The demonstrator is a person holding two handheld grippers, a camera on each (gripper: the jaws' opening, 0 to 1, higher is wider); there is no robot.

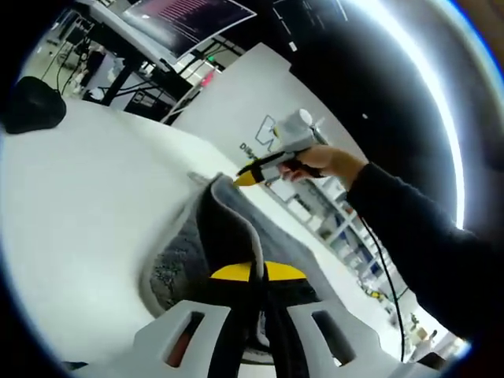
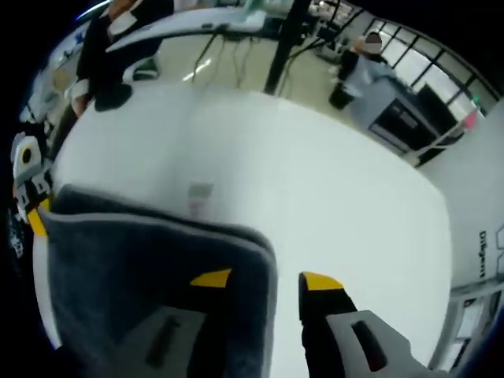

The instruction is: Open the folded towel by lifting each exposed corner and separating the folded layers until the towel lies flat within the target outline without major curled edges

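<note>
Left gripper [image 1: 256, 272] pinched on an edge of the grey towel [image 1: 224, 228], yellow-tipped jaws pressed together over the cloth. Towel raised off the white table [image 1: 87, 197] between the two grippers, one part sagging onto the near tabletop. Right gripper [image 2: 264, 282] with jaws spread, towel corner draped over the left jaw, right jaw bare. Right gripper's yellow tip at the towel's far corner, held by a hand [image 1: 327, 161] in a dark sleeve [image 1: 417, 236].

Your left gripper [image 1: 257, 272] pinches the towel [image 1: 224, 228], whose folds hide its 2 jaw tips. In the right gripper view, the towel [image 2: 150, 268] runs off the bottom edge, and a small mark [image 2: 200, 191] on the table [image 2: 315, 197] is too blurred to read.
</note>
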